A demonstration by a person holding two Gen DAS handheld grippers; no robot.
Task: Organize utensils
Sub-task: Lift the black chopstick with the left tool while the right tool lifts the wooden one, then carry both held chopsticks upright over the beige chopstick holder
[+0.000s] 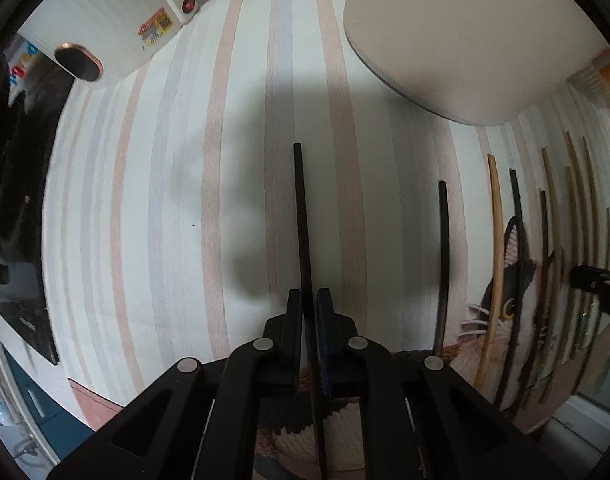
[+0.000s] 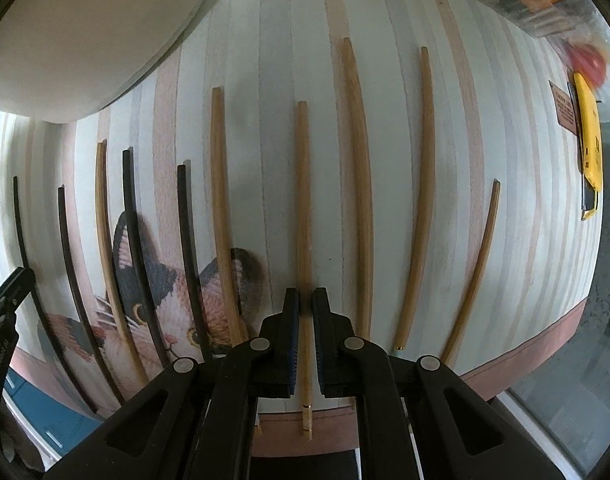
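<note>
My left gripper [image 1: 309, 296] points down at the striped mat [image 1: 165, 200] and is shut on a black chopstick [image 1: 301, 220] that runs away from the fingers. A second black chopstick [image 1: 443, 264] lies parallel to its right. My right gripper [image 2: 305, 296] is shut on a light wooden chopstick [image 2: 302, 200]. Several wooden chopsticks [image 2: 359, 180] lie in a row to its right and one [image 2: 221, 200] to its left. Several black chopsticks [image 2: 187, 240] lie further left over a cat picture [image 2: 153, 300]. The left gripper [image 2: 5, 304] shows at that view's left edge.
A big white bowl [image 1: 465, 32] stands at the back between the two rows, seen also as the bowl [image 2: 85, 32] in the right wrist view. A white appliance [image 1: 117, 28] sits at the far left. A yellow item [image 2: 589, 152] lies at the mat's right edge.
</note>
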